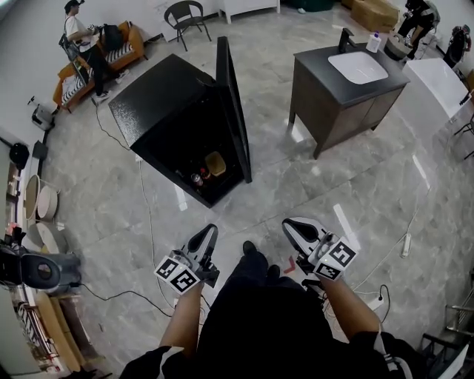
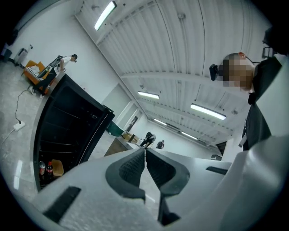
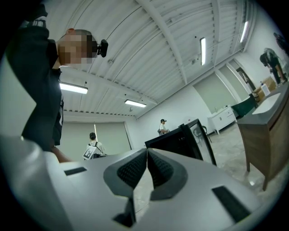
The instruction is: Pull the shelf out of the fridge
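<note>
Floor: grey marble-look tiles [image 1: 296, 192], glossy, with pale reflections of the lamps; a thin cable [image 1: 147, 207] runs across them.
Walls: plain white wall [image 1: 29, 44].
Ceiling: white ribbed panels [image 2: 180, 54] with long tube lamps [image 2: 207, 112], lit.
Sofa: orange sofa [image 1: 135, 35], against the left wall.
Chair: black chair [image 1: 185, 15], near the far wall.
Cabinet: dark wooden cabinet [image 1: 333, 111] with a white basin [image 1: 358, 66] on top.
Table: white table [image 1: 441, 81], just beside the cabinet.

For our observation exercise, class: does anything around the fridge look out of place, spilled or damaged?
Nothing stands out. The fridge stands with its door open, bottles and a yellow tub low inside. No spill shows on the floor around it.
</note>
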